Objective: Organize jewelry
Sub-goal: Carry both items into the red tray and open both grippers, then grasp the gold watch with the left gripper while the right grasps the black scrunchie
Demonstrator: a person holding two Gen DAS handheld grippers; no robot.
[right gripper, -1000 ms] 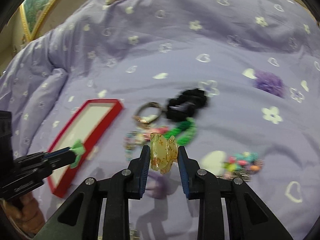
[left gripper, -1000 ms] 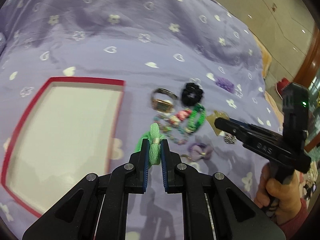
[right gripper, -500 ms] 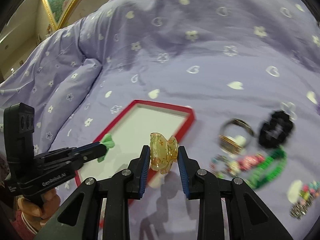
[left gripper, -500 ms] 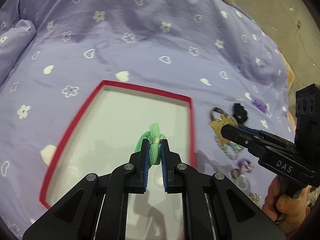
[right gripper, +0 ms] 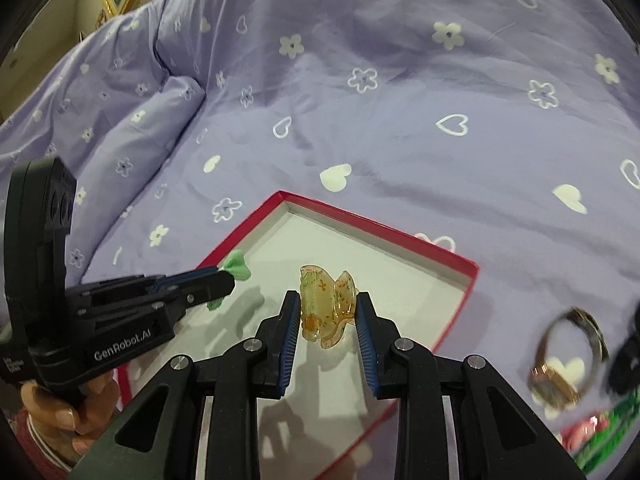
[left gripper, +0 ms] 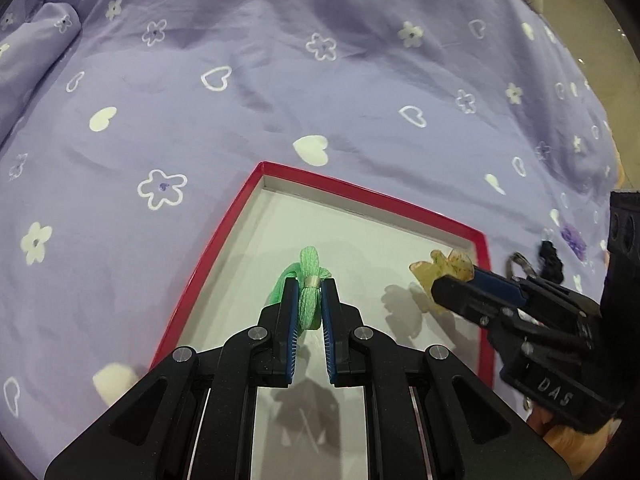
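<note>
Both grippers sit over the red-rimmed tray (left gripper: 482, 280), each loaded. Left gripper (left gripper: 309, 300) is clamped tight on a green hair tie (left gripper: 310, 280), pinched near its metal crimp, loop dangling above the white tray floor about mid-tray. Right gripper (right gripper: 327, 312) grips a yellow translucent claw clip (right gripper: 326, 304) across its body, also above the tray, toward the right rim.

Step in hand, as I read it: drop both pieces in the tray. To do it well, lower each until the item is near the floor, then release, so nothing bounces over the low rim. The tie is soft and will flop harmlessly; the clip is hard plastic and could skid or tip, so set it down flat and away from the red edge. Keep the two grippers apart: in the left view the right gripper's tip is near the tie side, and the fingers could bump if both descend inward.

Around: purple bedspread (right gripper: 400, 80) with hearts and flowers, soft and uneven, so the tray may rock if pressed. Still outside, to the right of the tray: a watch (right gripper: 564, 360), a black scrunchie (left gripper: 550, 254), green beads (right gripper: 608, 444) and something pink at the frame edge, too blurred to name. Tray floor looks bare; nothing blocks the drop.
</note>
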